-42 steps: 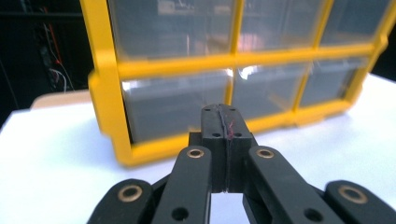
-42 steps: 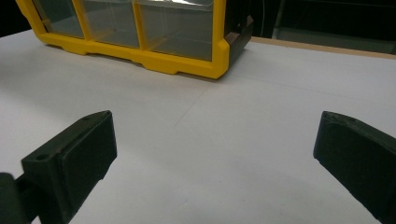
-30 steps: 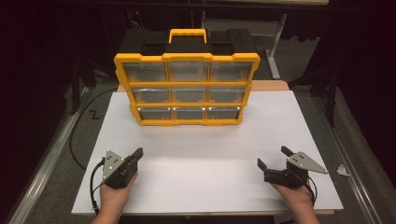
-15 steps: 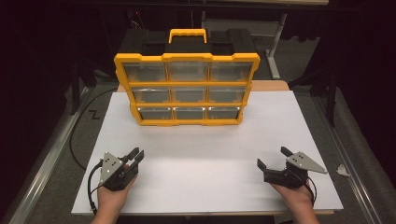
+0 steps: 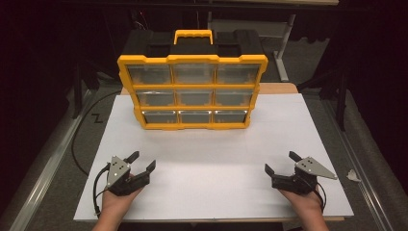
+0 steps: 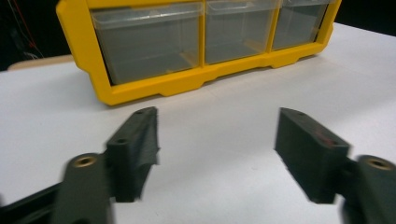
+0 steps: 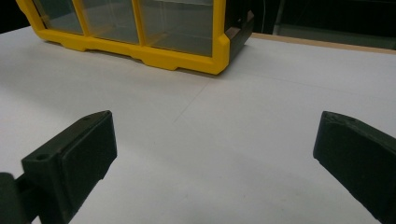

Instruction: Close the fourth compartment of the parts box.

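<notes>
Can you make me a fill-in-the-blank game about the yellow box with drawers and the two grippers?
1. The yellow box has ___ clear drawers in all.
2. The box stands on a ___ board.
3. The handle on top of the box is ___.
4. The left gripper and the right gripper both have their fingers ___, holding nothing.

Missing words: nine; white; yellow; open

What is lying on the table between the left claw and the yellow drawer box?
Nothing: between the left claw, whose jaws have just been opening with nothing between them, and the yellow drawer box, the white tabletop is bare, as the high view and left gripper view show.
</notes>
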The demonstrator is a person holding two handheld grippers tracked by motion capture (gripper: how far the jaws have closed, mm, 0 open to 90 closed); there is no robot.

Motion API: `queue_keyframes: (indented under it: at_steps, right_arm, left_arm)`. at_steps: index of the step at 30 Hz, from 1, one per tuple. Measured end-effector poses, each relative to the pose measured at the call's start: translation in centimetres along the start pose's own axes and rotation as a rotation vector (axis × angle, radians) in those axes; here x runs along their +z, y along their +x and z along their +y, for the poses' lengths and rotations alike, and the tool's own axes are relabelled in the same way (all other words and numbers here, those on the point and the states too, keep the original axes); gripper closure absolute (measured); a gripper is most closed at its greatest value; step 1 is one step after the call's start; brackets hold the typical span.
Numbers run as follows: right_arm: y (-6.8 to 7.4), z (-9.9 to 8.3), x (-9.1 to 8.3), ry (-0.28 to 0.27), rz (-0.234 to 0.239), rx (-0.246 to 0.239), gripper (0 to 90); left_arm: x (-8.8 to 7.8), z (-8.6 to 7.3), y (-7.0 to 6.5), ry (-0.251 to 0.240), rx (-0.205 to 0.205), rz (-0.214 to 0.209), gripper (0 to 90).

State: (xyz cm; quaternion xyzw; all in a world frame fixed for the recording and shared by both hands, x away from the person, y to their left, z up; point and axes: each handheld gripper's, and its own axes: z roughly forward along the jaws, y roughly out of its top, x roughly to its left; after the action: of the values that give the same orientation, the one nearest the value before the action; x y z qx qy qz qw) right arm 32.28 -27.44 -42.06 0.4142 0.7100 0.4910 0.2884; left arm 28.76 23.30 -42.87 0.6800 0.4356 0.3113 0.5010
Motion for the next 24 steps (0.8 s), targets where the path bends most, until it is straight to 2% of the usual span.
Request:
queue_keyframes:
  at_steps: [1,4,5,8,13,24]
  right_arm:
    - [0.03,0.03,-0.01,-0.002,0.0,-0.002,0.8]
    - [0.07,0.04,0.0,-0.003,0.001,-0.004,0.8]
    - [0.08,0.05,0.01,-0.003,0.001,-0.004,0.8]
    - [0.08,0.05,0.01,-0.004,0.002,-0.003,0.8]
    - [0.04,0.06,-0.05,-0.01,0.002,-0.004,0.8]
    - [0.08,0.07,0.09,-0.008,0.003,-0.005,0.8]
  left_arm:
    - [0.03,0.11,0.02,0.002,-0.008,0.005,20.5]
    - [0.06,0.27,0.02,0.006,-0.008,0.008,15.5]
    - [0.08,0.31,0.03,0.002,-0.012,-0.003,14.0]
    - [0.2,0.42,0.18,0.011,-0.016,-0.017,0.4]
    - [0.11,0.41,0.25,0.0,-0.012,0.007,0.1]
    - [0.1,0.26,0.39,0.012,-0.008,0.004,0.1]
